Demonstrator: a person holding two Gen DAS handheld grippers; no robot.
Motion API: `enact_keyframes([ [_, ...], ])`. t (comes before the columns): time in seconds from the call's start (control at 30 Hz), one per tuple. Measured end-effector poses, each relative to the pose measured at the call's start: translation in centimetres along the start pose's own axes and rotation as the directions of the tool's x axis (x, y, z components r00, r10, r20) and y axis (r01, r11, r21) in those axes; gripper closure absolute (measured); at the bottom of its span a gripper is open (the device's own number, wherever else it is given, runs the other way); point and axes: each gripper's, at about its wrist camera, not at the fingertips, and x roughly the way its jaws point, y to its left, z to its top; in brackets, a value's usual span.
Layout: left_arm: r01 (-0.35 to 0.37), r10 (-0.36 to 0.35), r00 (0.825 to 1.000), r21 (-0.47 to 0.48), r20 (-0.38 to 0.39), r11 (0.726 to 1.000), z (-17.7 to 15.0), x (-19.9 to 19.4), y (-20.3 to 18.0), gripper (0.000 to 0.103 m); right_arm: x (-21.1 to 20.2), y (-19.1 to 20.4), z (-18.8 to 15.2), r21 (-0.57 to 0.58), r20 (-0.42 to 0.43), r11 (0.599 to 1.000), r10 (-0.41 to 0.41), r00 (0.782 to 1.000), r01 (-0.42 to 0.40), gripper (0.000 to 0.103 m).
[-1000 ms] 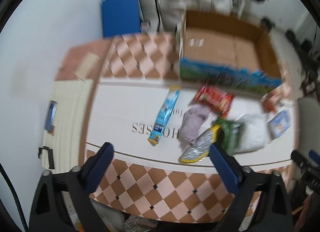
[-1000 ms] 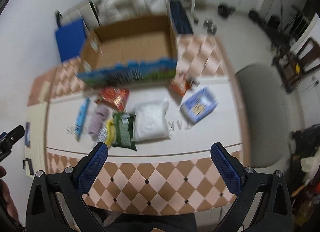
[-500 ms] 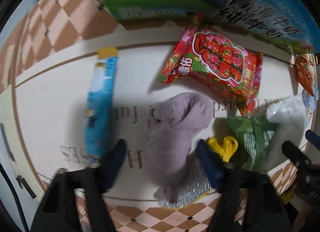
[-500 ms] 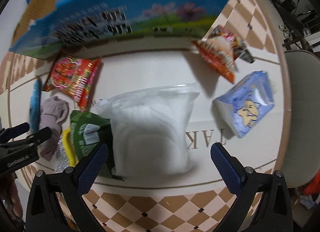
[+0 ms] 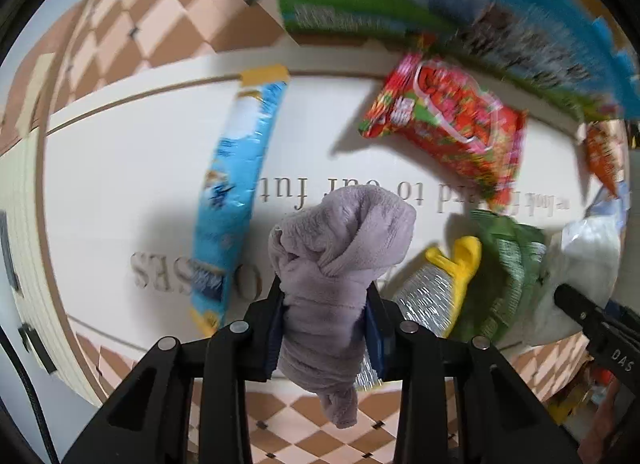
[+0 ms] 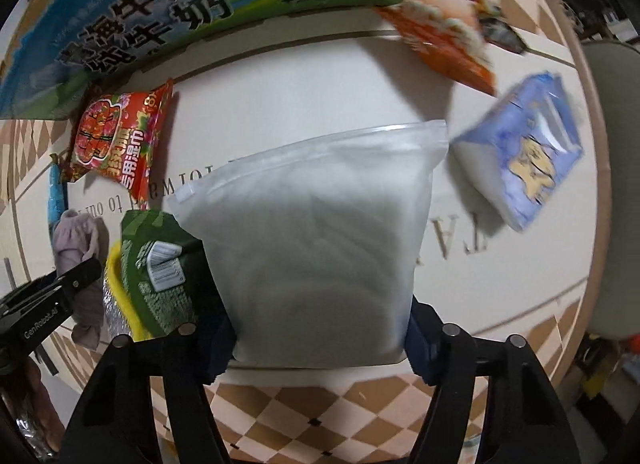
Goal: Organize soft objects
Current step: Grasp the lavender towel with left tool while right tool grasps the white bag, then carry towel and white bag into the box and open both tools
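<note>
Left wrist: the left claw (image 5: 325, 328) is pinched on the lilac cloth (image 5: 340, 264) at its bunched middle, so it gathers as one lump off the tabletop (image 5: 120, 184). Right wrist: the right claw (image 6: 320, 344) brackets the frosted zip bag (image 6: 320, 248); whether it grips yet, I cannot tell. The milk carton box (image 6: 168, 4) behind looks the likely bin.

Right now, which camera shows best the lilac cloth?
The left wrist view: the lilac cloth fills the centre, pinched in the left claw. The right wrist view shows it only small at the left edge, partly hidden.
</note>
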Motion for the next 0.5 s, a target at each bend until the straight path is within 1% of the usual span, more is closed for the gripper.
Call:
enact_keyframes([
  [0.1,0.046,-0.045,0.997,-0.025,0.056,0.999,-1.5,-2.9,0.3,0.072,-1.9,-0.6,-1.9,0.004,0.038,1.000,0.025,0.999,-0.025,0.033],
  [0.17,0.090,-0.087,0.992,-0.029,0.094,0.996,-2.1,-5.2,0.1,0.072,-3.5,-0.8,-3.1,0.003,0.067,0.999,0.052,0.996,-0.052,0.033],
  [0.23,0.137,-0.133,0.982,-0.026,0.131,0.990,-2.2,-8.1,-0.2,0.072,-5.8,-0.9,-4.0,-0.003,0.101,0.996,0.085,0.991,-0.086,0.033],
  [0.27,0.167,-0.162,0.976,-0.023,0.145,0.986,-1.3,-10.6,-0.6,0.072,-7.1,-0.9,-4.2,-0.011,0.121,0.995,0.101,0.987,-0.100,0.033],
  [0.33,0.211,-0.206,0.965,-0.013,0.165,0.977,-0.5,-13.0,-1.4,0.072,-10.9,-1.1,-4.2,-0.031,0.162,0.991,0.131,0.978,-0.128,0.033],
  [0.37,0.227,-0.222,0.961,-0.009,0.163,0.974,1.4,-15.1,-1.4,0.072,-12.3,-0.9,-4.1,-0.045,0.183,0.989,0.147,0.972,-0.141,0.033],
  [0.4,0.240,-0.236,0.957,-0.004,0.168,0.971,2.6,-16.2,-2.0,0.072,-14.8,-1.5,-2.9,-0.059,0.198,0.986,0.162,0.967,-0.153,0.033],
  [0.47,0.238,-0.233,0.956,-0.008,0.181,0.971,5.3,-17.9,-3.2,0.072,-17.5,-1.1,-1.3,-0.088,0.224,0.980,0.194,0.955,-0.178,0.033],
  [0.5,0.242,-0.236,0.954,-0.012,0.183,0.970,6.7,-18.4,-3.5,0.072,-19.2,-0.5,1.1,-0.099,0.228,0.977,0.204,0.952,-0.186,0.033],
])
